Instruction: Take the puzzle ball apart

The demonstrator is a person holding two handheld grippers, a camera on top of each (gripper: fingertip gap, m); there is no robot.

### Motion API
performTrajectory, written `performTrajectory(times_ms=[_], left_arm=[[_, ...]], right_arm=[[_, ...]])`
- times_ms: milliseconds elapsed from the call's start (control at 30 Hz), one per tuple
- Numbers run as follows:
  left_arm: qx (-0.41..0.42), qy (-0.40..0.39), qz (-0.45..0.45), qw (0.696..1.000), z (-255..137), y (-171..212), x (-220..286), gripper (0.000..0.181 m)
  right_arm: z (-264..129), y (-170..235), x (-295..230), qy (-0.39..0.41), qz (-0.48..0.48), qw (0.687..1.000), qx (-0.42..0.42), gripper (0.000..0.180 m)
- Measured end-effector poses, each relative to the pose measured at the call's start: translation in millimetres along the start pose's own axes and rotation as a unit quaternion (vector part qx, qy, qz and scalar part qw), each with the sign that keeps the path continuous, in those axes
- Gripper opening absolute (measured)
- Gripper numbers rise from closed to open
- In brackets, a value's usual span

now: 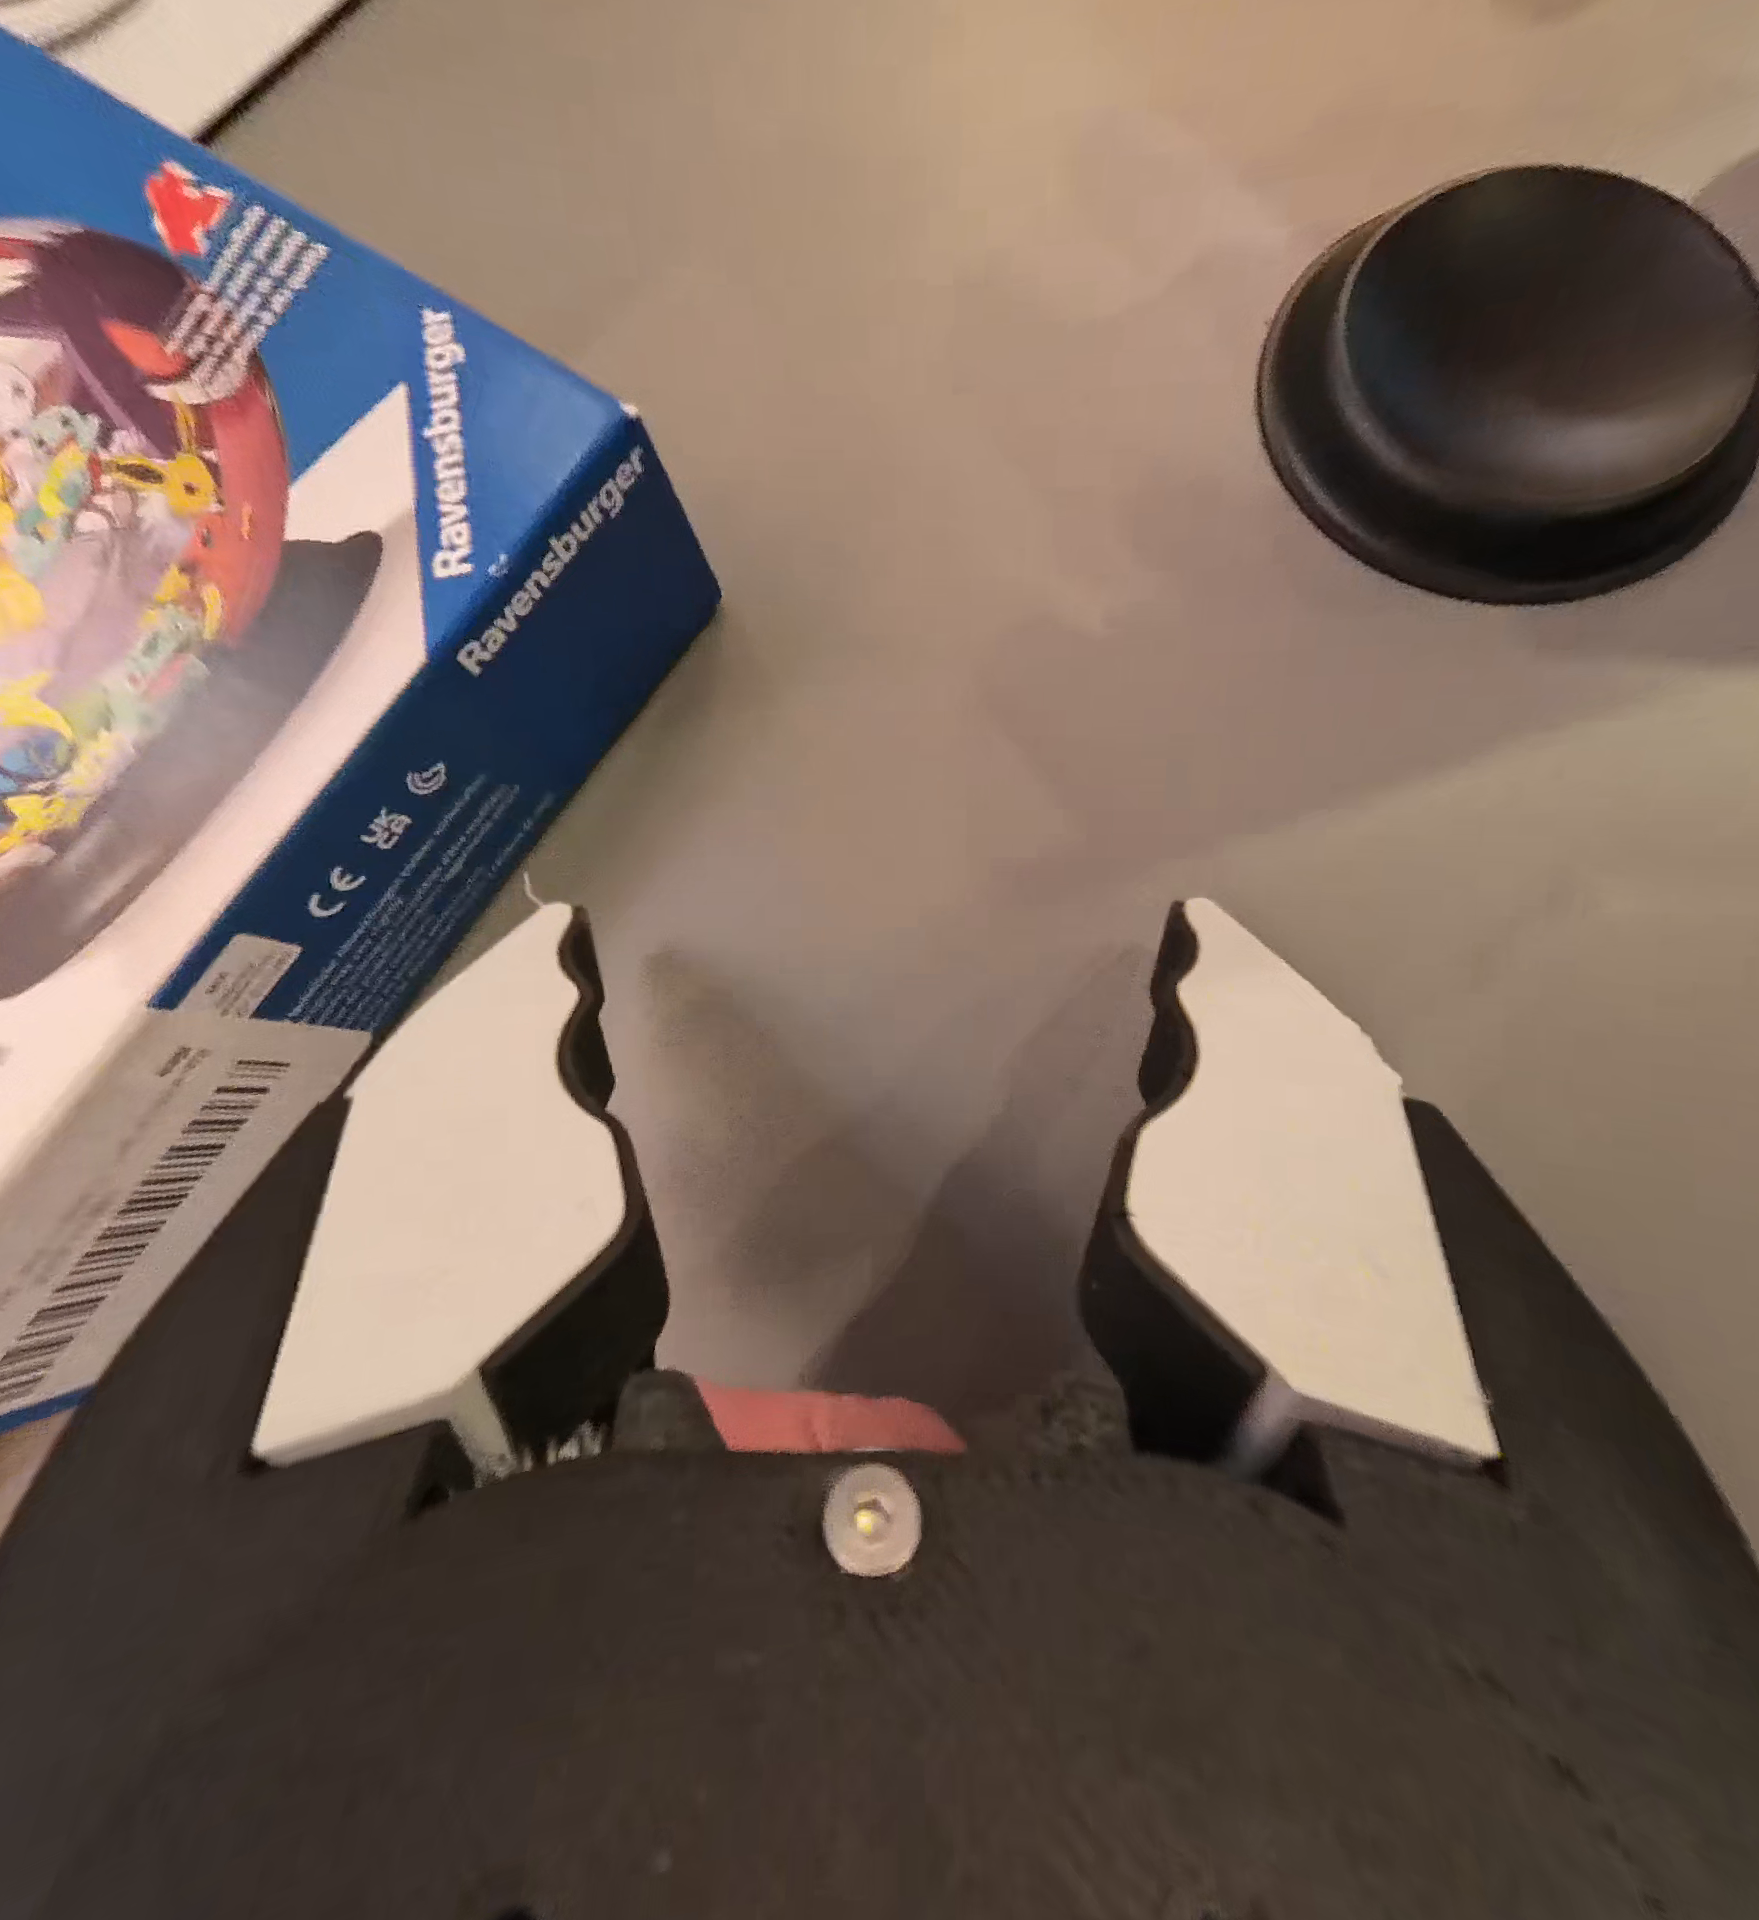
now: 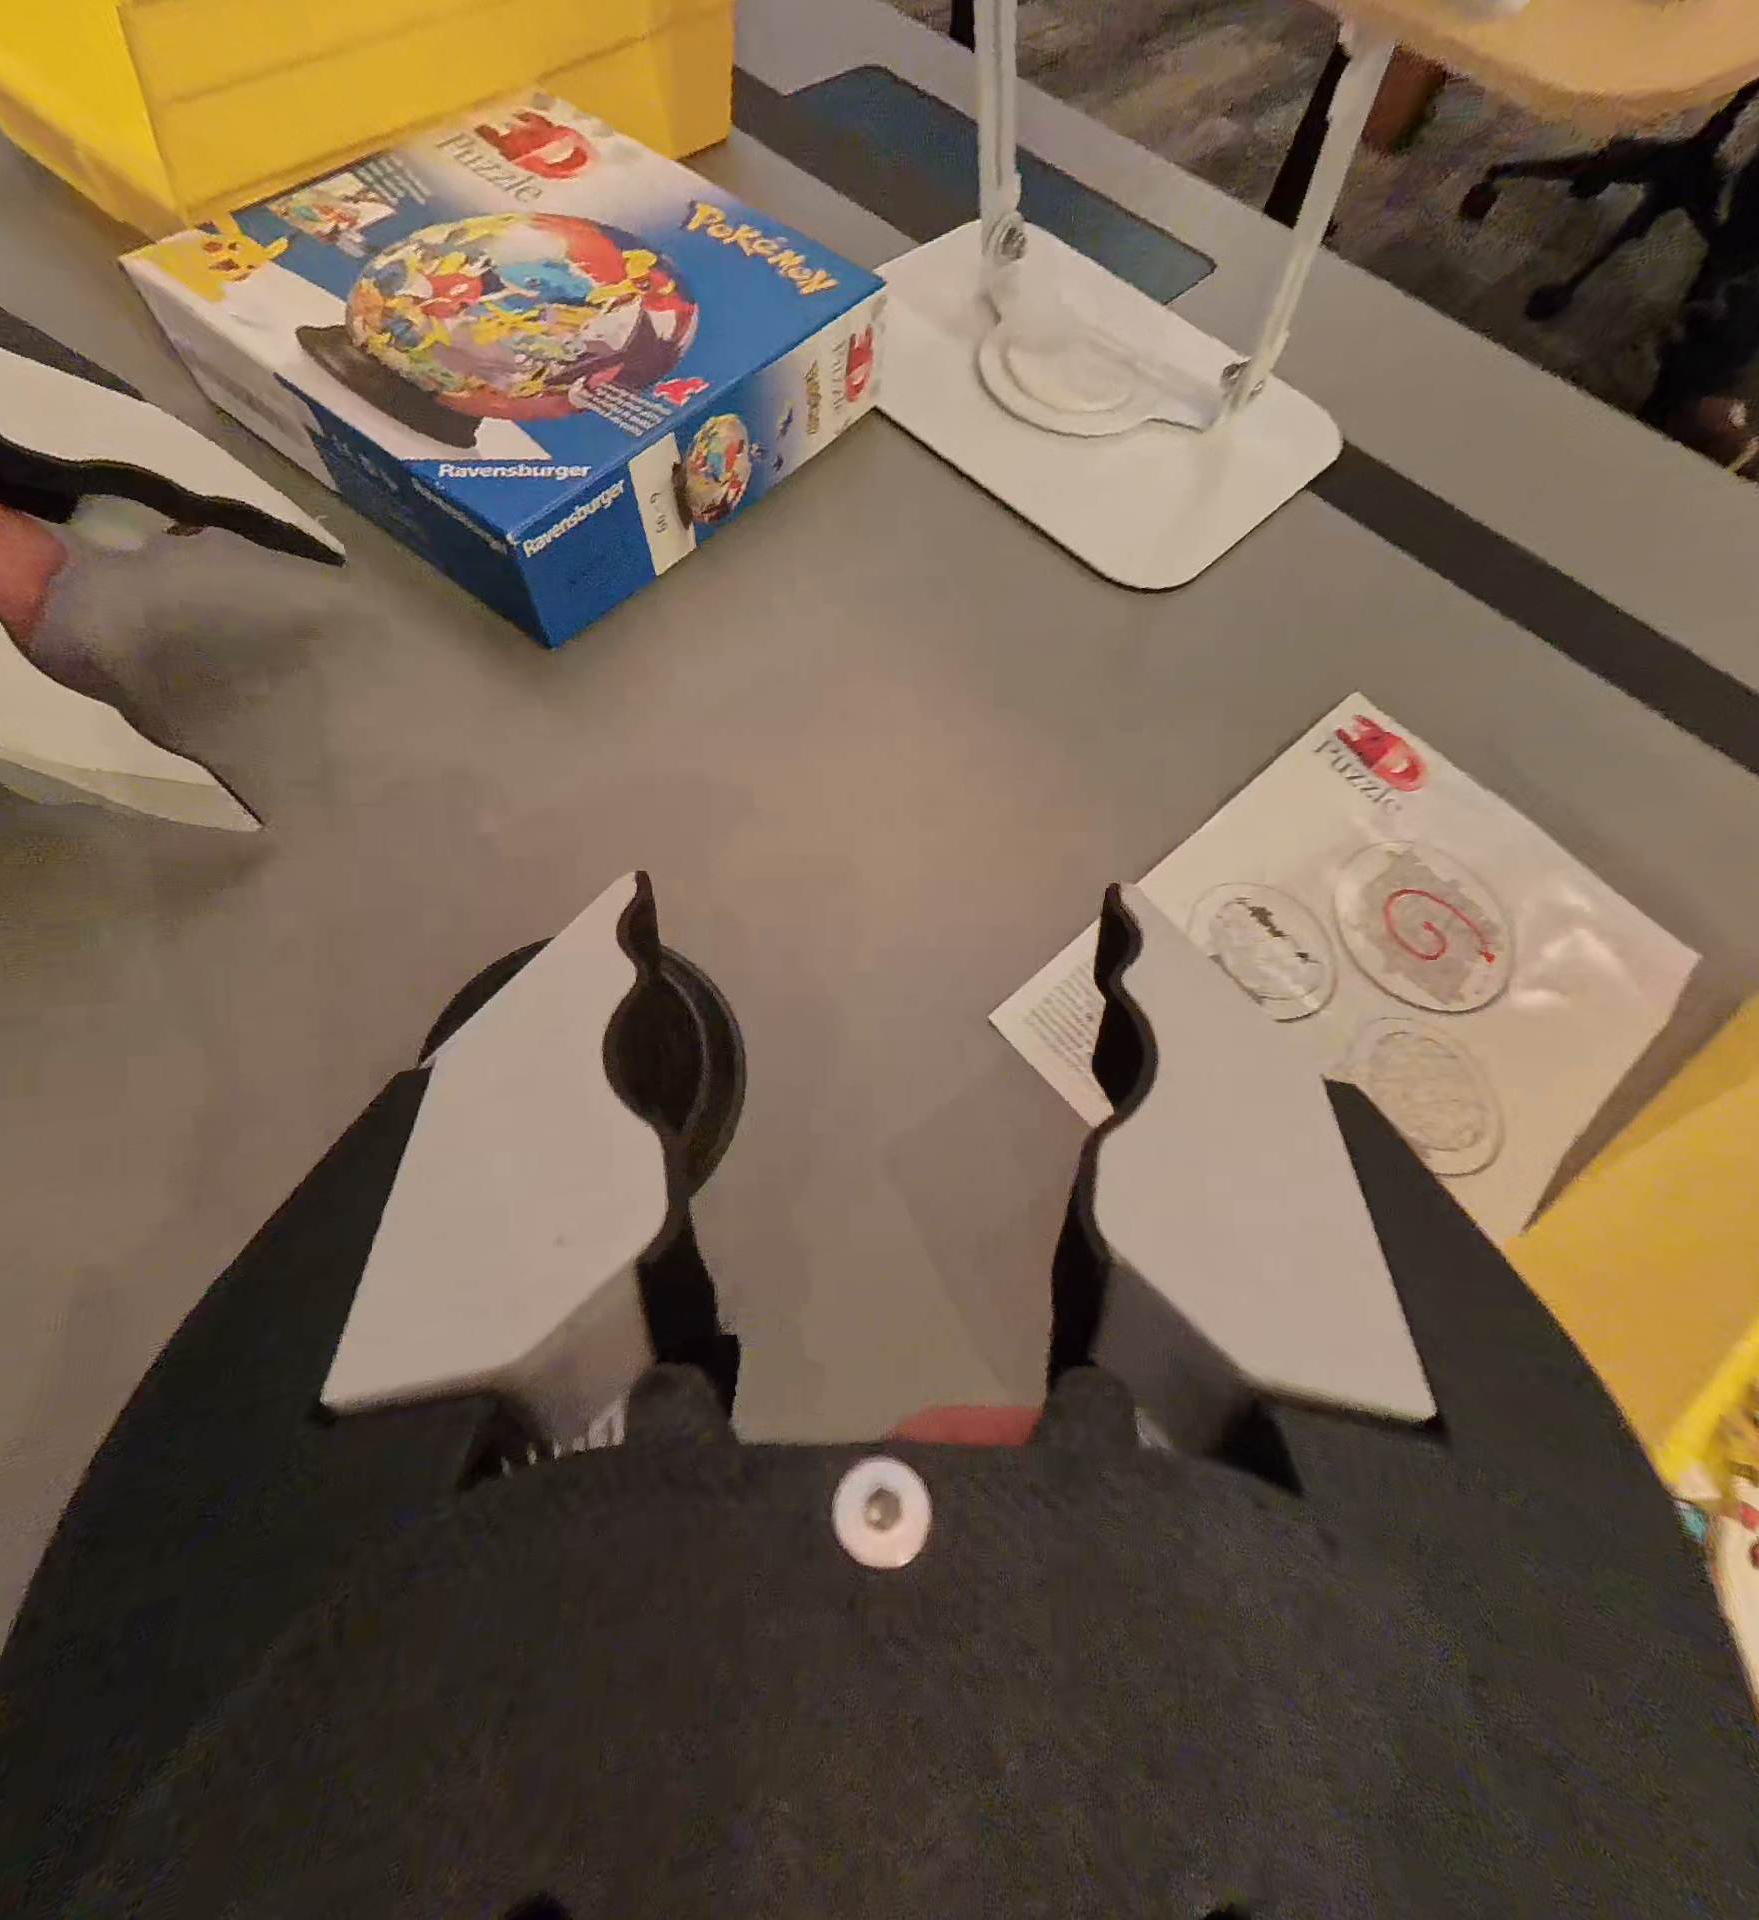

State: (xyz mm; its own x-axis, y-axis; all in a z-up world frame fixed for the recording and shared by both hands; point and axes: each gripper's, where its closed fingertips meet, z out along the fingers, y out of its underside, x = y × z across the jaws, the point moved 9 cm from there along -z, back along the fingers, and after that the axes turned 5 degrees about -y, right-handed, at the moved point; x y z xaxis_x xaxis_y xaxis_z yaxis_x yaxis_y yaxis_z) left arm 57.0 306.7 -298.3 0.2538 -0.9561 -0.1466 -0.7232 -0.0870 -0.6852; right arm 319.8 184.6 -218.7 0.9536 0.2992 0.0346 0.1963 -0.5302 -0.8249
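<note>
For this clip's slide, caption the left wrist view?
Open left gripper hovers over grey table, blue puzzle box left, black round stand ahead.

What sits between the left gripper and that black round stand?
Nothing visible: only bare grey table separates the open left gripper and the black stand. The blue box lies off to the left.

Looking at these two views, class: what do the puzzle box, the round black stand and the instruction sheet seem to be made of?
Puzzle box: printed cardboard, slightly glossy; crisp folded edges, a lifted corner.
Round black stand: probably moulded plastic, smooth with a soft sheen.
Instruction sheet: thin glossy paper, lying flat and catching glare.
</note>
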Motion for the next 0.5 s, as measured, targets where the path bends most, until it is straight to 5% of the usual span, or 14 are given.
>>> performTrajectory(times_ms=[167,500], left_arm=[[-0.001,0.002,-0.012,1.000,0,4,-1,0.110],[0.050,-0.047,-0.011,0.998,-15,-5,-14,0.089]], right_arm=[[3,6,-5,0.013,0.019,1.000,-0.001,0.091],[-26,8,-7,0.113,-0.018,0.993,-0.007,0.085]])
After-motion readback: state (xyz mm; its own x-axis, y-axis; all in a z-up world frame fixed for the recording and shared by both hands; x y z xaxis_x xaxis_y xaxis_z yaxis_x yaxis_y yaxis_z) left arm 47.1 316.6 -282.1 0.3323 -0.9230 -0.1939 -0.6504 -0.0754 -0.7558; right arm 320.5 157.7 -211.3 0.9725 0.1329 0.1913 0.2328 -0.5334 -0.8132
